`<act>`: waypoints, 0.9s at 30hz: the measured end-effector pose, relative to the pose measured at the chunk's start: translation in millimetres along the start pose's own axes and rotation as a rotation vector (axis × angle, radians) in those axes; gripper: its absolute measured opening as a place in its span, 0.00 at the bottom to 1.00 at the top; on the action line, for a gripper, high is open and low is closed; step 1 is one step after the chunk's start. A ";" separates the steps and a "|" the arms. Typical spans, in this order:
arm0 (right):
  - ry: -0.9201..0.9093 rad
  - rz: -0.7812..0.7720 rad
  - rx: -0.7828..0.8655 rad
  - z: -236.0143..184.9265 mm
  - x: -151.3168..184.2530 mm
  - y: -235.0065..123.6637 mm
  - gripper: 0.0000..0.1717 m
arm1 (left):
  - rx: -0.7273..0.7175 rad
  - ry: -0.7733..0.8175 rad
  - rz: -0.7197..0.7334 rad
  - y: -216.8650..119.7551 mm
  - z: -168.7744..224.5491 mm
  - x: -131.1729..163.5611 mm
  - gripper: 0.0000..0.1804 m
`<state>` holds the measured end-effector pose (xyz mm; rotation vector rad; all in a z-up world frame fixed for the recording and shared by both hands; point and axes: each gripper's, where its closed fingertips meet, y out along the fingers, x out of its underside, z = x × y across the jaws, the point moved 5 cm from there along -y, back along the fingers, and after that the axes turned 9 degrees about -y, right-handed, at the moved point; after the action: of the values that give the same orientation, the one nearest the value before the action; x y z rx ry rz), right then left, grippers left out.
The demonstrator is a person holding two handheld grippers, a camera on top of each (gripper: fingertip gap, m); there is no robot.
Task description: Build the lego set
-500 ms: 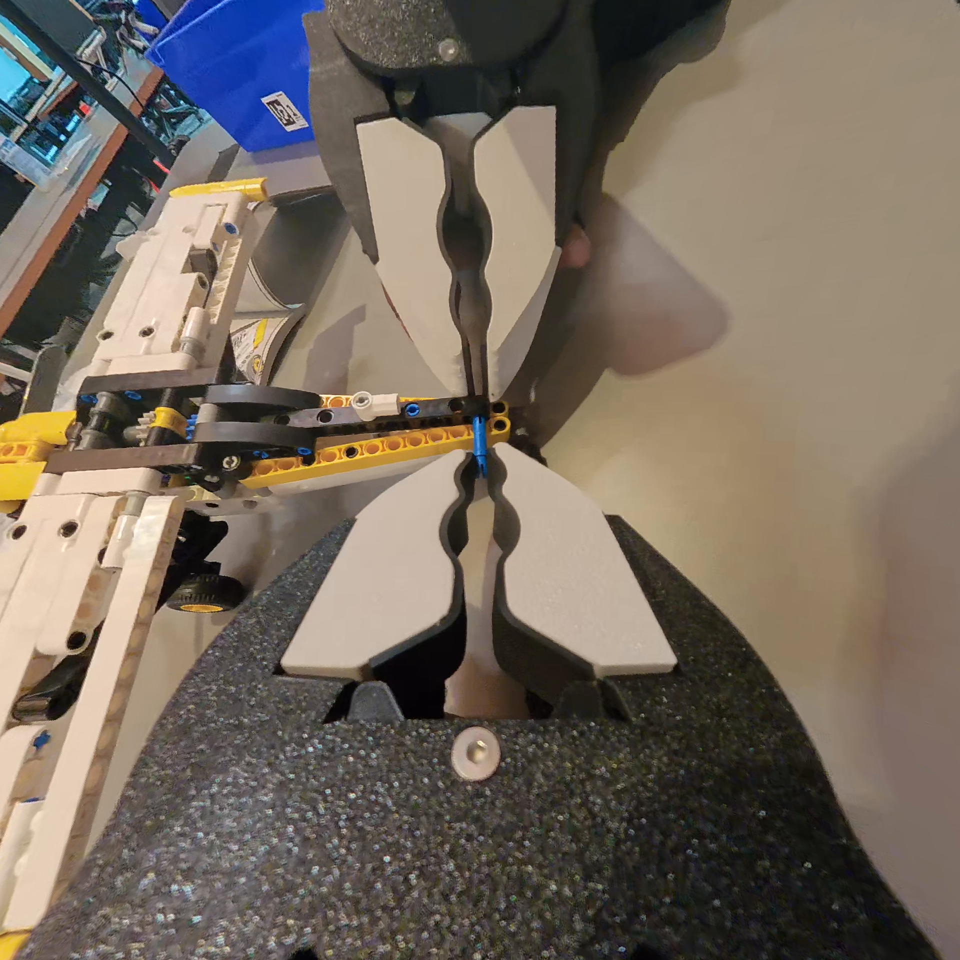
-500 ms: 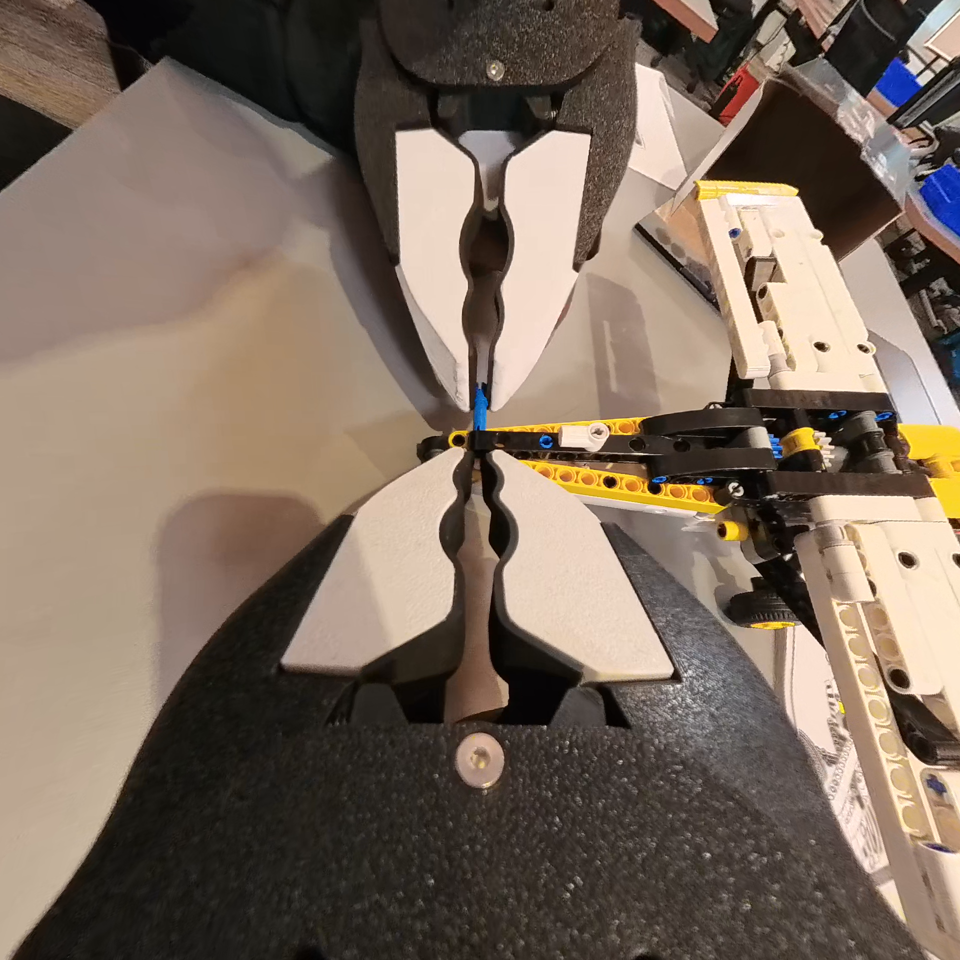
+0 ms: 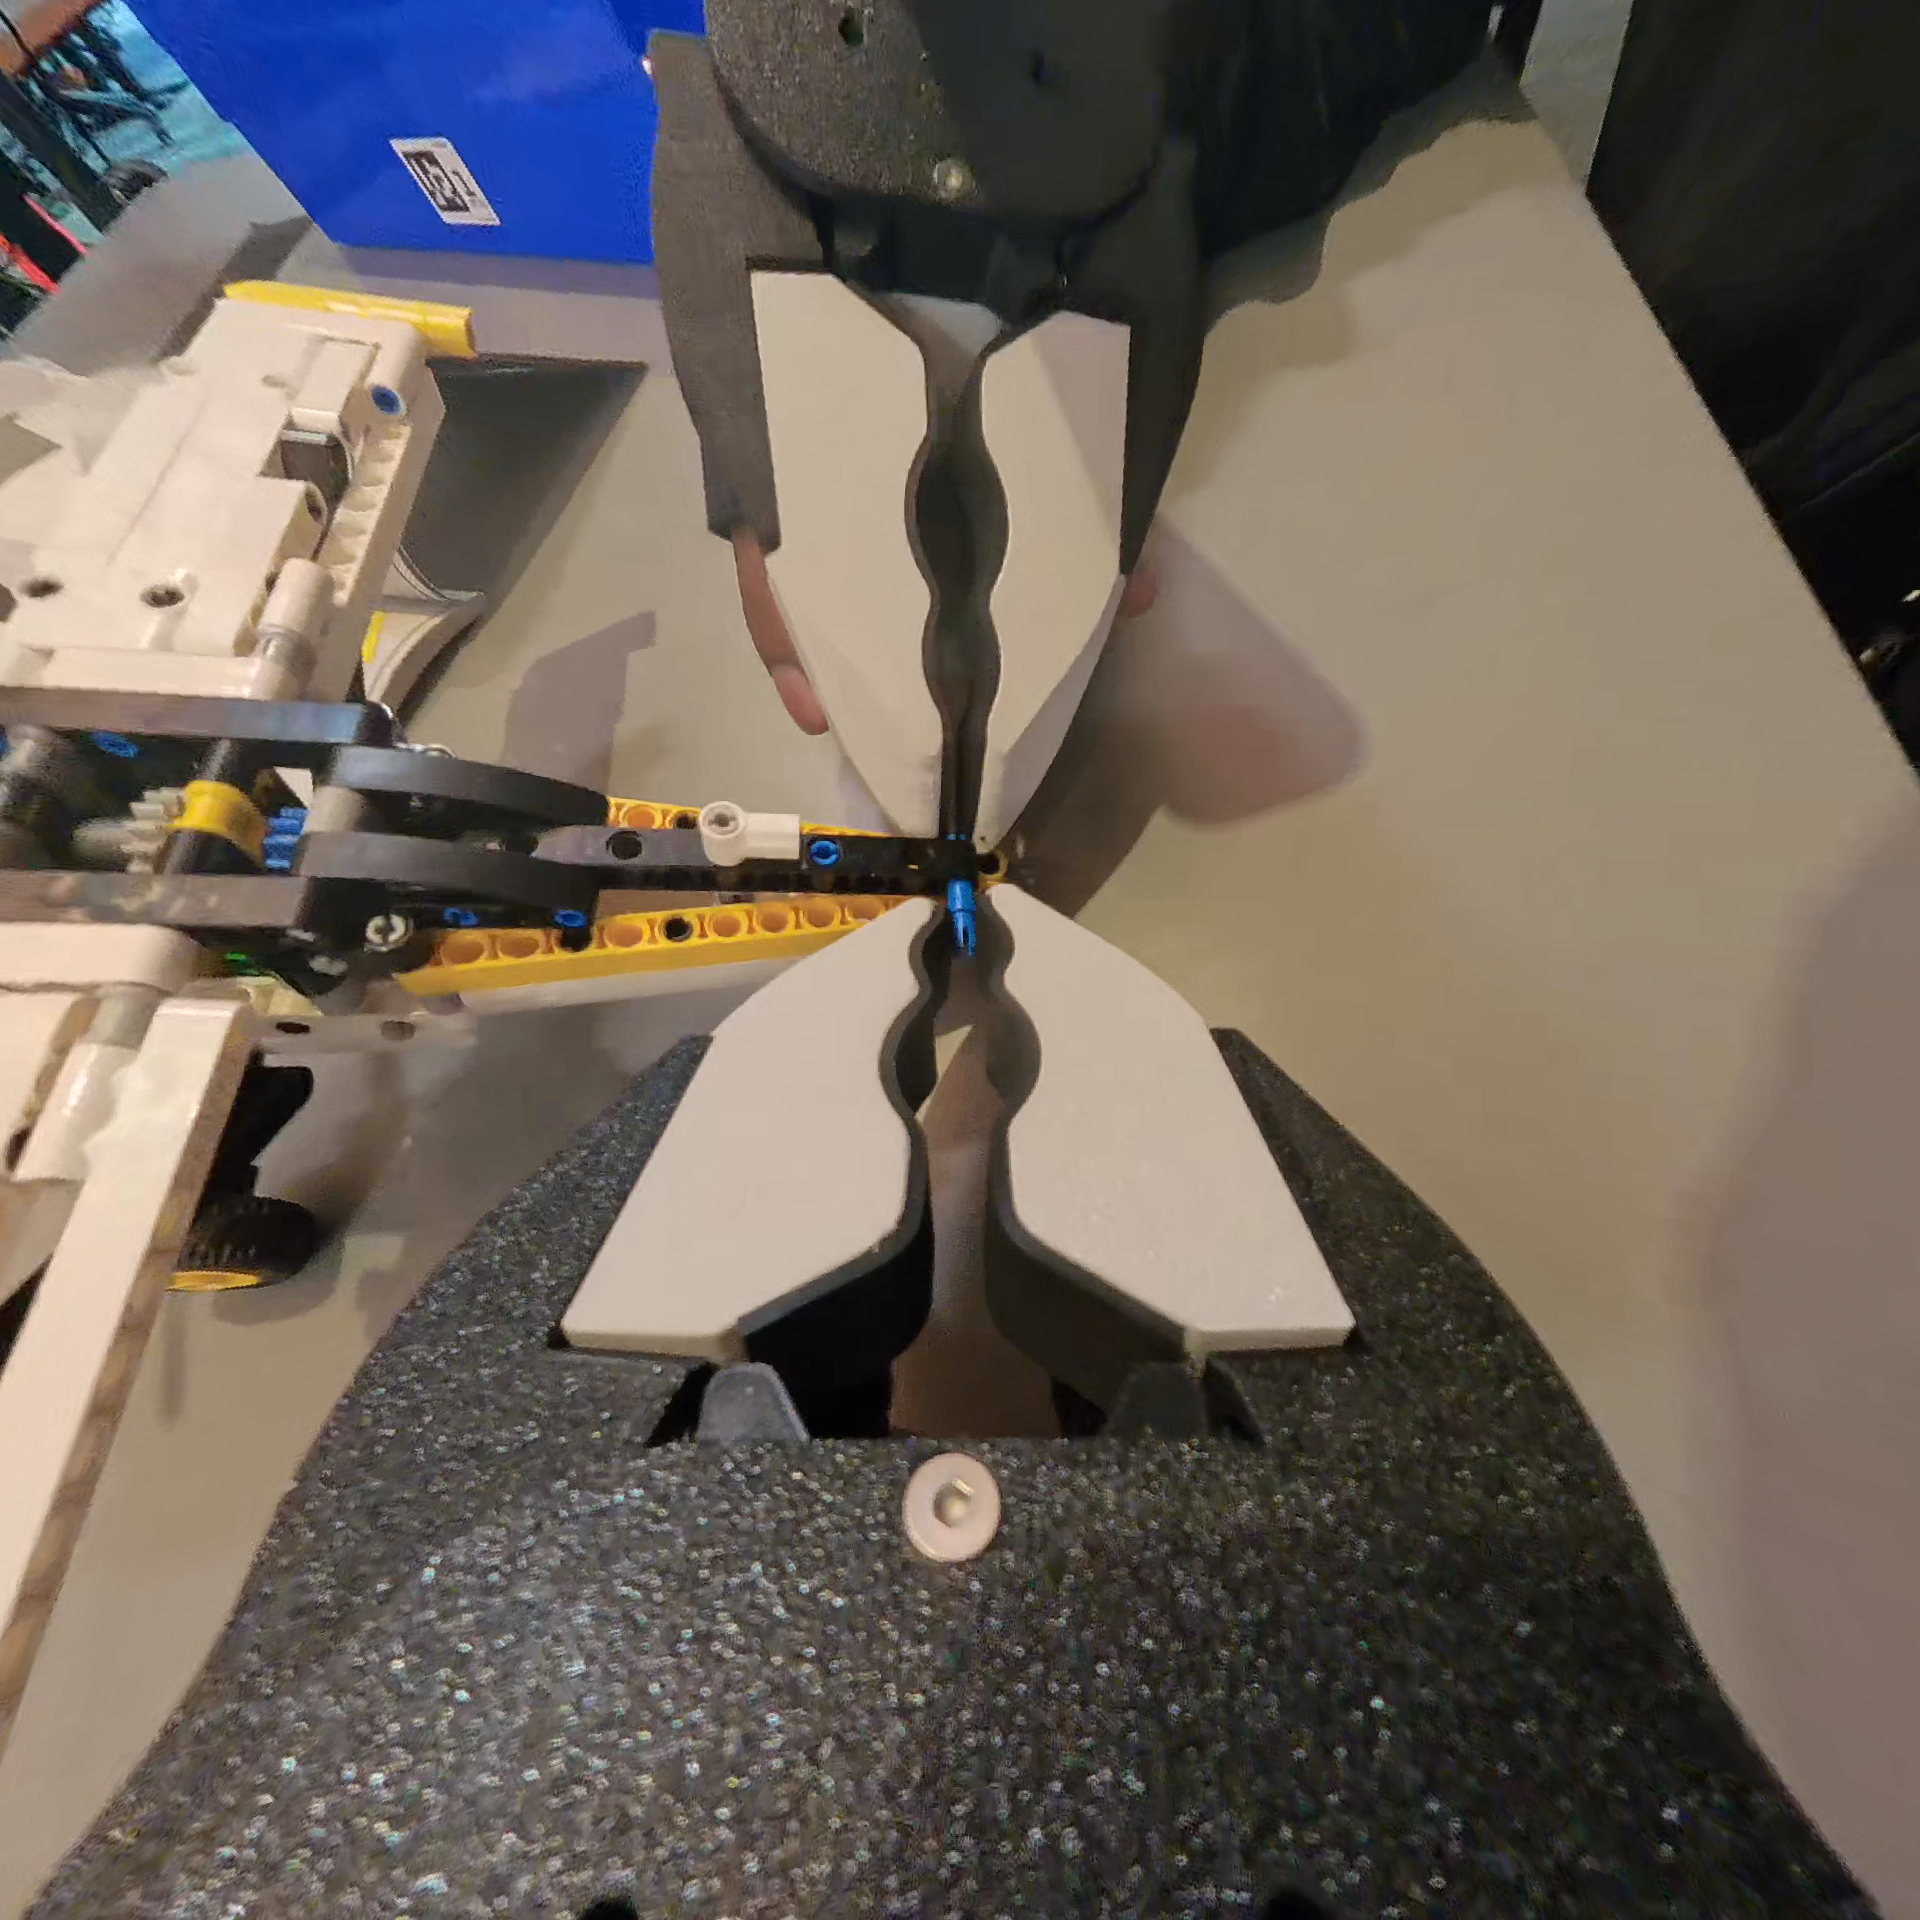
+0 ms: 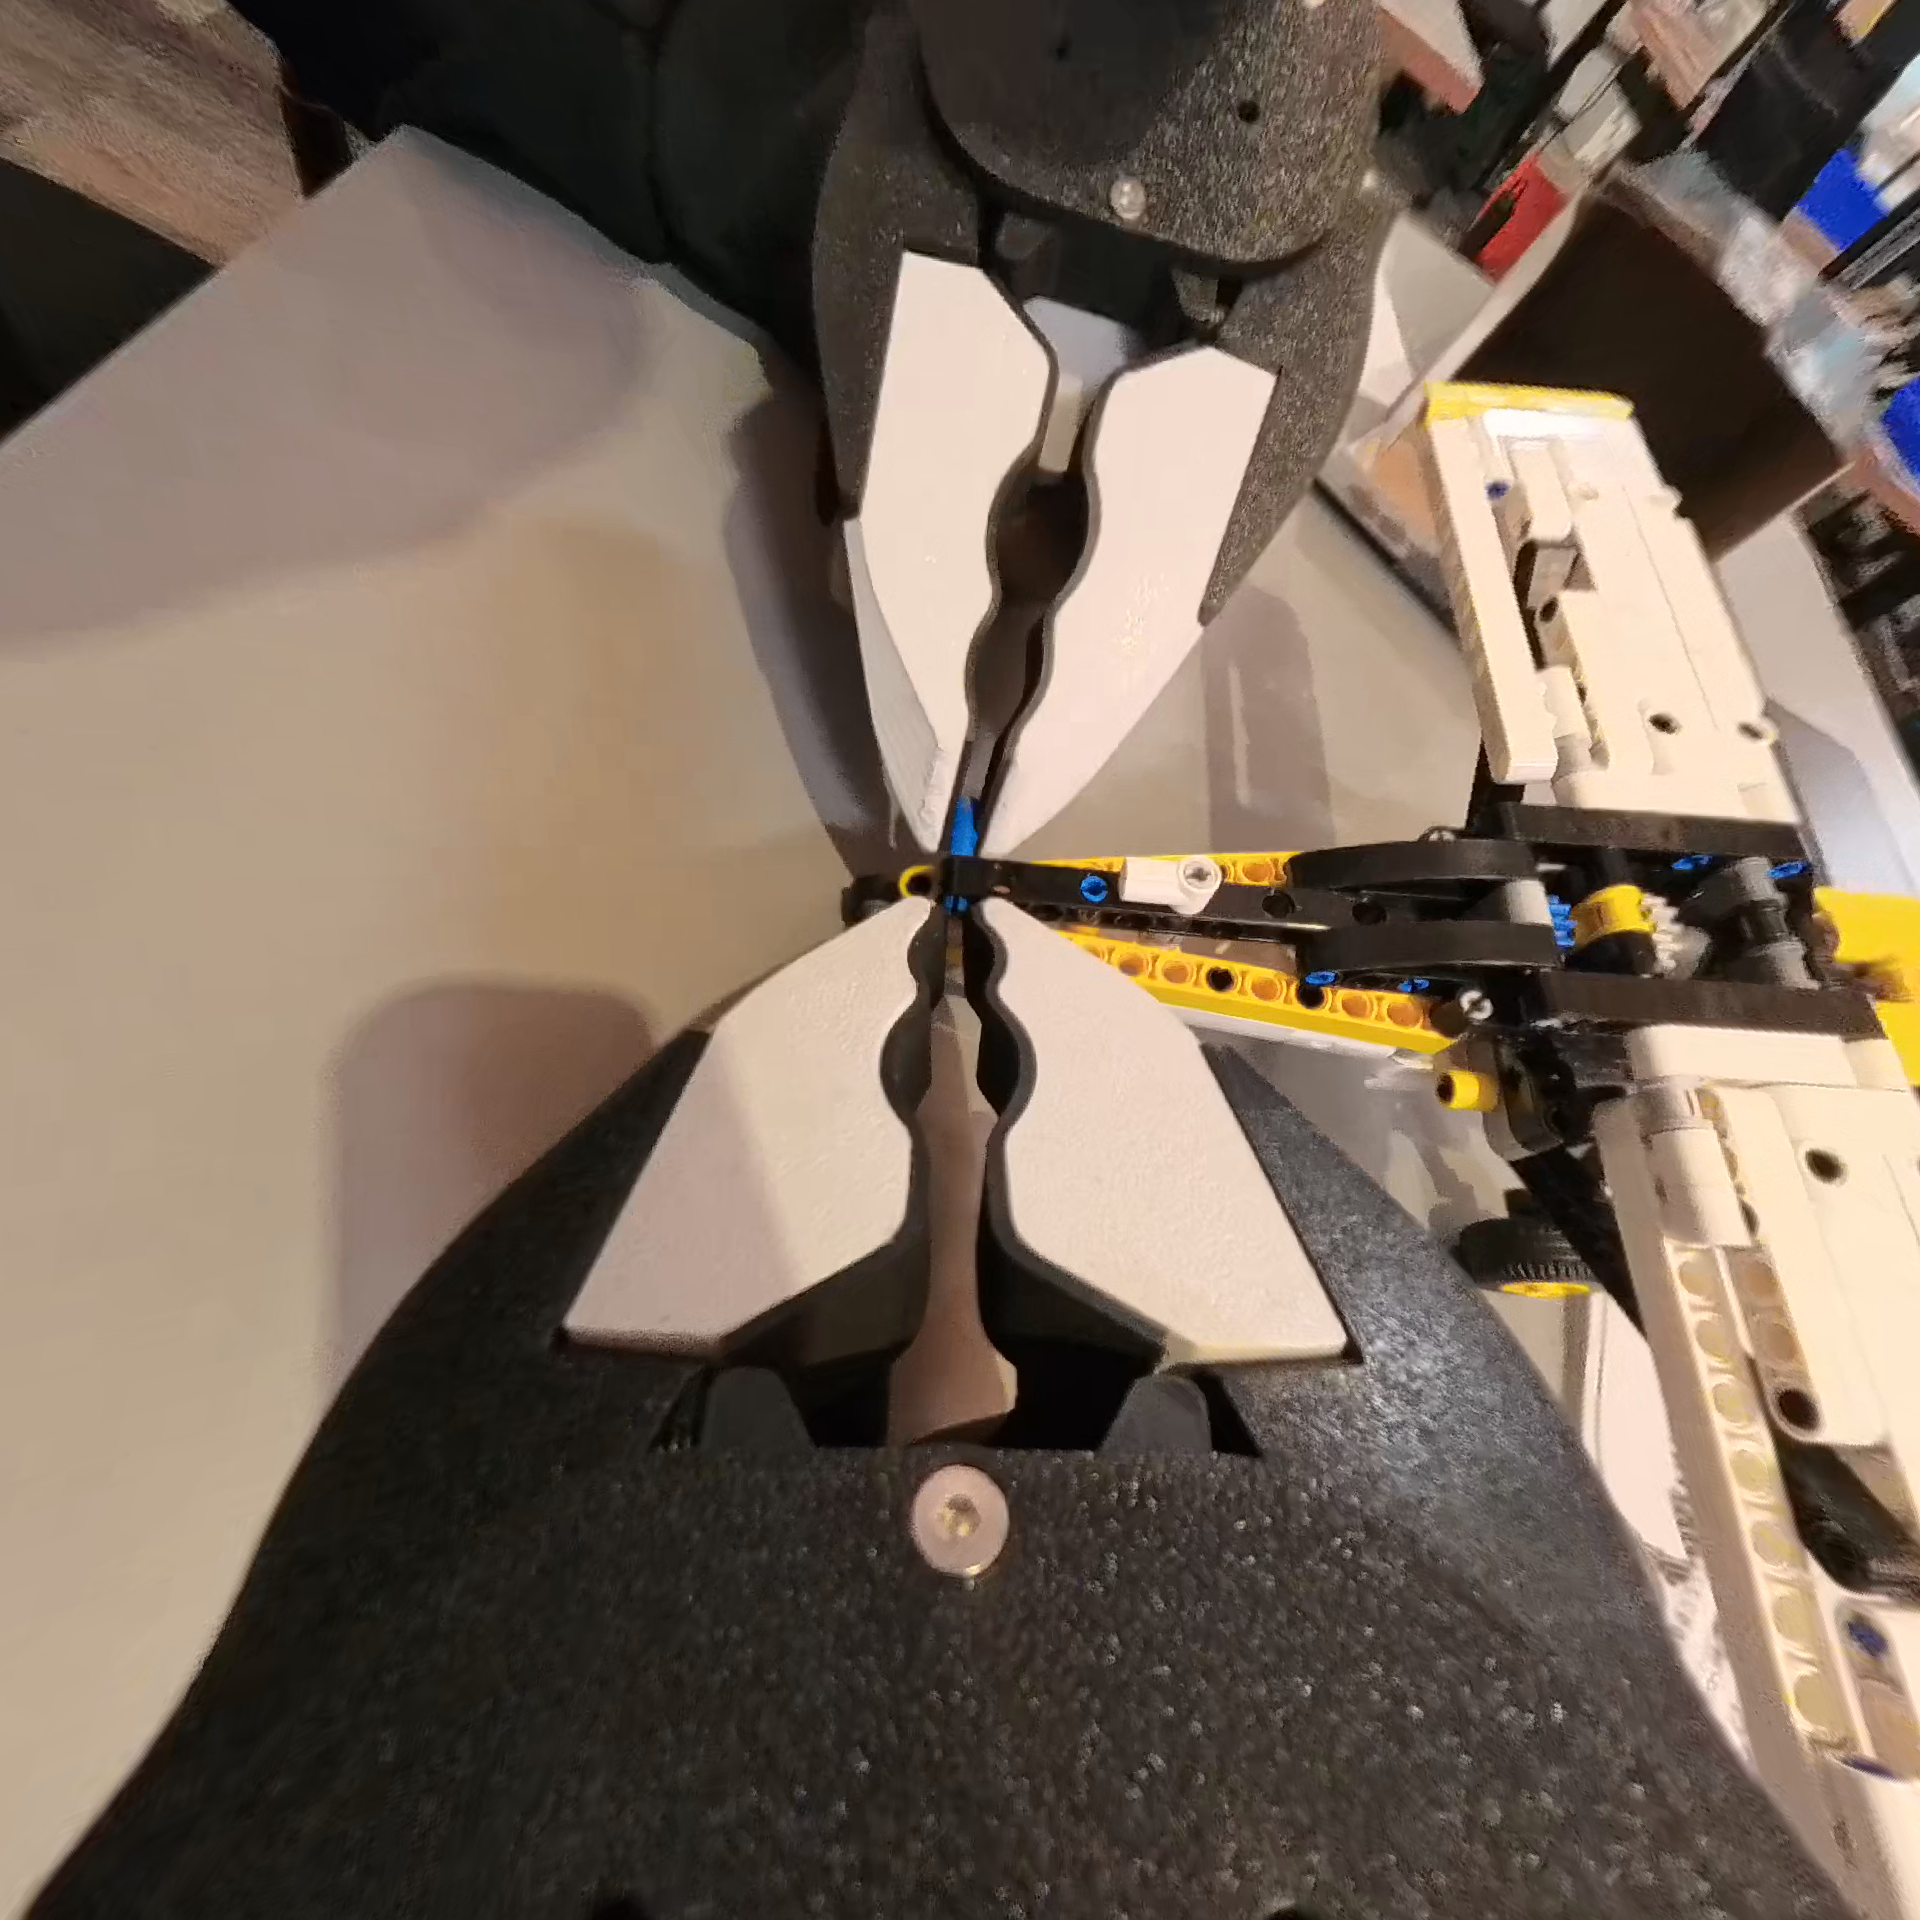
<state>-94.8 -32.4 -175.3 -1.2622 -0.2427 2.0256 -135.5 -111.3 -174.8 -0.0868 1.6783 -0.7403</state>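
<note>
Left tongs [image 3: 961,928] pinch a small blue connector pin [image 3: 961,914] between their pale fingertips, the pin standing out of the end hole of a black perforated beam [image 3: 883,857]. I see this from both wrist cameras. From the opposite side the pin shows again, caught in the narrow gap of that same pair.

Right tongs [image 4: 951,920] meet the beam from the other face, drawn in to a thin dark slit with their tips against the beam's edge. A speck of blue shows there, but I cannot tell whether they pinch it or only press on the beam. The two pairs face each other nose to nose, with the beam's tip between them.

Just beside the black beam runs a yellow perforated beam [image 3: 665,940], and a white connector piece [image 3: 748,834] sits on the black one, a little way along. Both beams run back into a white, black and yellow brick-built vehicle model [image 3: 156,540], which rests on a small black wheel with a yellow hub [image 3: 244,1242].

A person's fingertips [image 3: 795,686] show behind the right tongs. Everything stands on a pale table [image 3: 1455,1039], with a blue bin [image 3: 468,104] at its far edge.
</note>
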 end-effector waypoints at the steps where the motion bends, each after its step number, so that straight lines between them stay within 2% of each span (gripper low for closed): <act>1: 0.010 0.003 -0.001 0.7 0.5 0.0 0.01 | 0.007 -0.021 0.001 -0.4 -0.9 0.0 0.02; 12: 0.006 0.001 0.027 0.2 0.4 -1.5 0.01 | -0.121 0.113 0.006 -1.4 3.7 3.1 0.03; 15: 0.006 0.001 0.025 0.1 0.4 -1.4 0.01 | -0.164 0.116 -0.018 -5.7 1.4 8.1 0.06; 18: 0.007 0.004 0.022 0.2 0.3 -1.4 0.01 | -0.163 0.103 0.022 -11.9 2.4 7.5 0.05; 27: 0.023 0.007 0.015 1.8 0.7 -1.4 0.04 | -0.157 0.129 -0.005 -7.8 5.3 8.5 0.01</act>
<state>-95.9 -30.6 -174.2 -1.2779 -0.2126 2.0141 -135.5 -123.4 -178.4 -0.1561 1.8582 -0.6274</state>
